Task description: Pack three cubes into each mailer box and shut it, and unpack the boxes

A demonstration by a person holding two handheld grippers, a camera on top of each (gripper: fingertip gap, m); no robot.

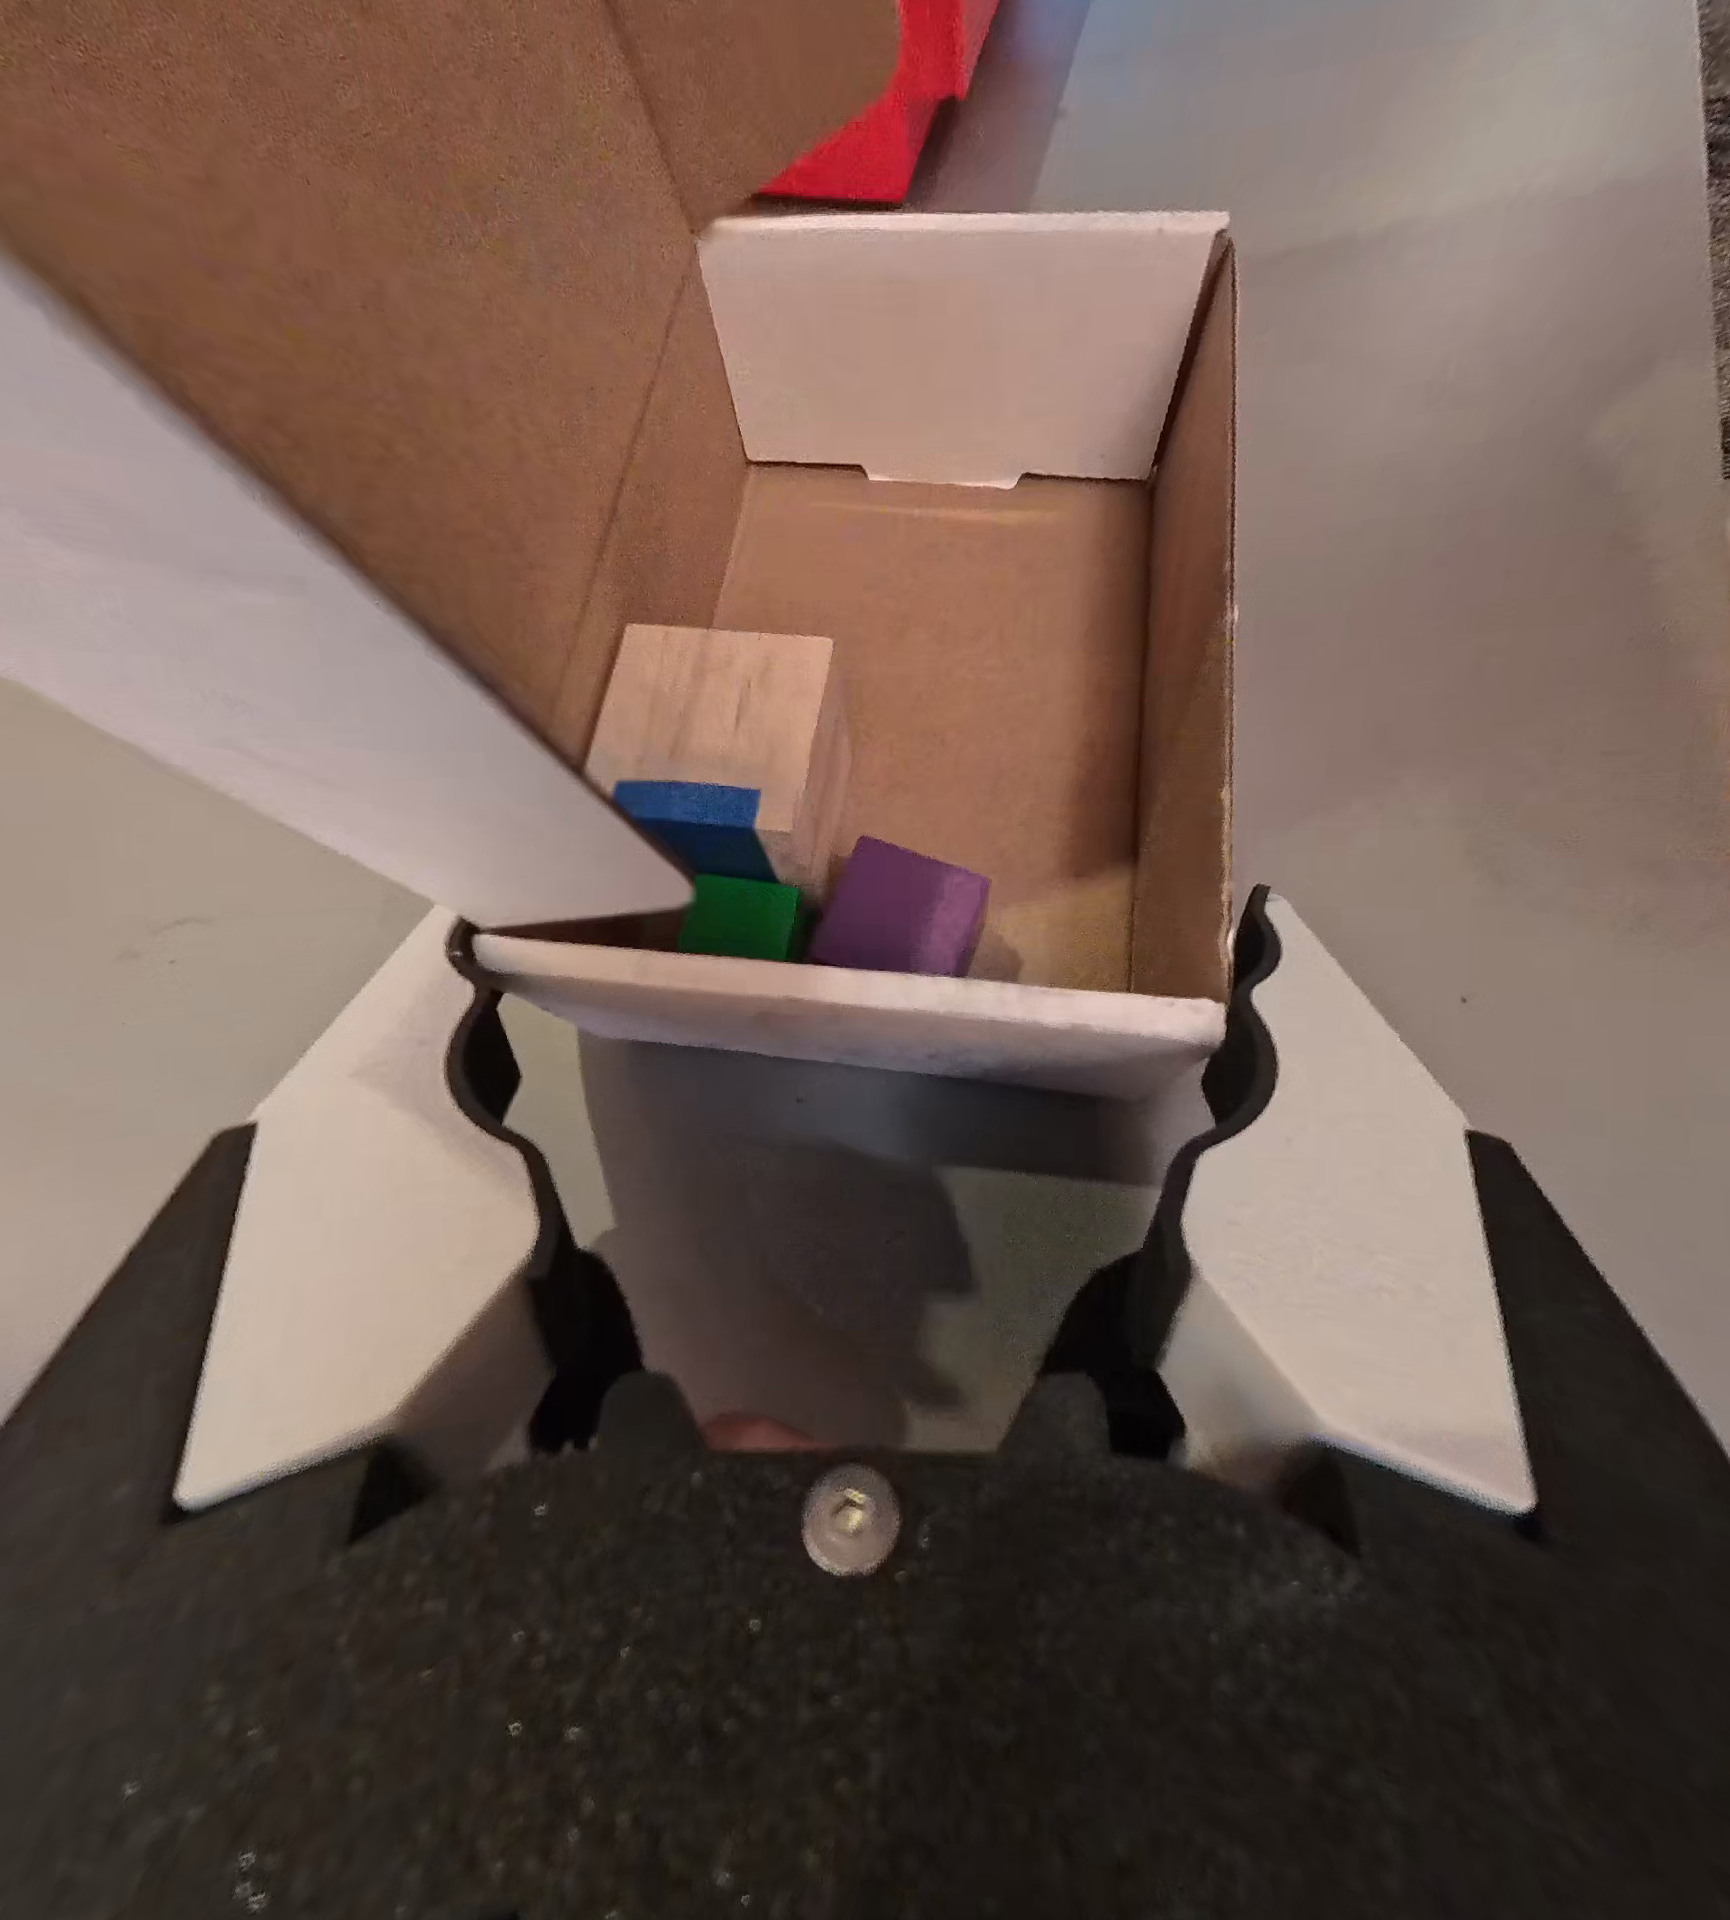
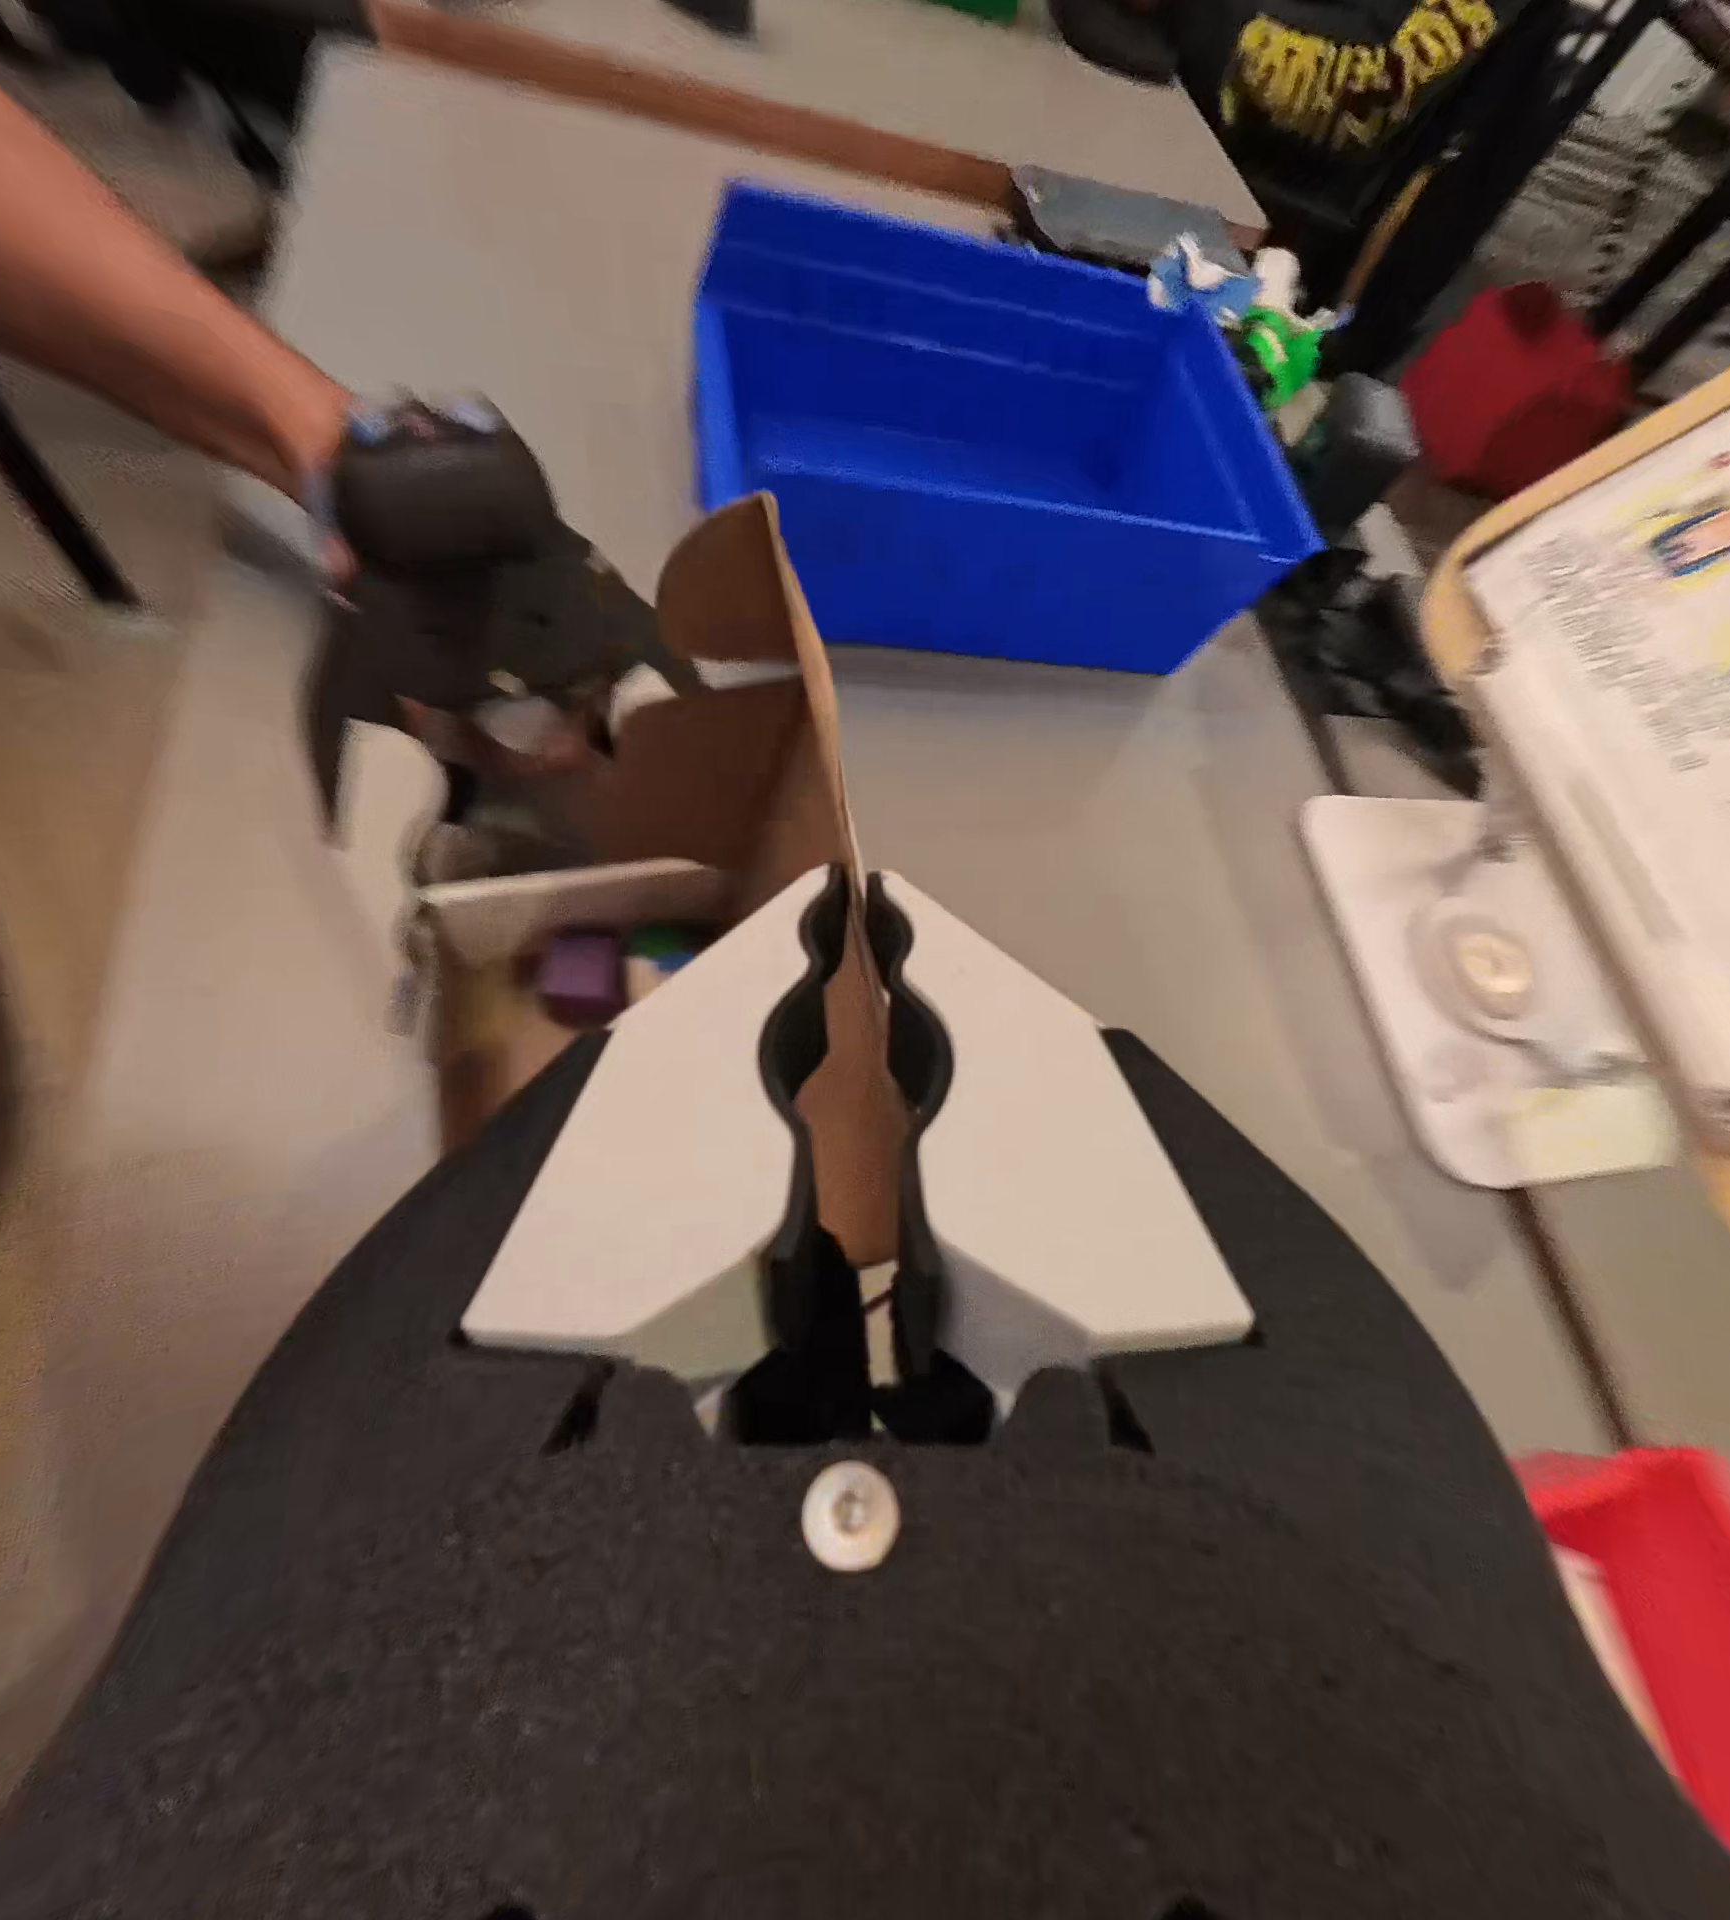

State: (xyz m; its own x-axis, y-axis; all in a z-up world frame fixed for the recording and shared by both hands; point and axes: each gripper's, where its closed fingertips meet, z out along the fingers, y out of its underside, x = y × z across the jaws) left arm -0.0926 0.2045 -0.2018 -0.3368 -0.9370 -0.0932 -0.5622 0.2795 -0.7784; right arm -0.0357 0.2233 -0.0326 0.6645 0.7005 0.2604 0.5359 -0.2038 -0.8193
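Left wrist view, gripper: the left gripper (image 1: 856, 961) is spread wide, its two black wavy-edged fingertips set at either end of the mailer box (image 1: 1188, 665) near wall, seemingly touching its corners; nothing is pinched between them.
Left wrist view, box: open white cardboard with a plain brown inside, standing on a pale grey table (image 1: 92, 935). Its lid (image 1: 248, 436) rises at the left, brown inside, white outside.
Left wrist view, contents: a pale wooden block (image 1: 726, 707), a blue cube (image 1: 700, 821), a green cube (image 1: 741, 914) and a purple cube (image 1: 902, 904), all matte and square-edged, crowd the near left corner of the box.
Left wrist view, beyond: a red box (image 1: 882, 114) lies past the lid.
Right wrist view, gripper: the right gripper (image 2: 853, 894) is clamped on the thin edge of the lid (image 2: 799, 675), the brown card standing upright between its black ribbed pads.
Right wrist view, box: the purple cube (image 2: 580, 971) shows inside, left of the fingers.
Right wrist view, other gripper: the left gripper (image 2: 487, 623), blurred, sits at the box's far side on a person's arm (image 2: 92, 301).
Right wrist view, beyond: a glossy blue plastic bin (image 2: 975, 447) stands behind the box.
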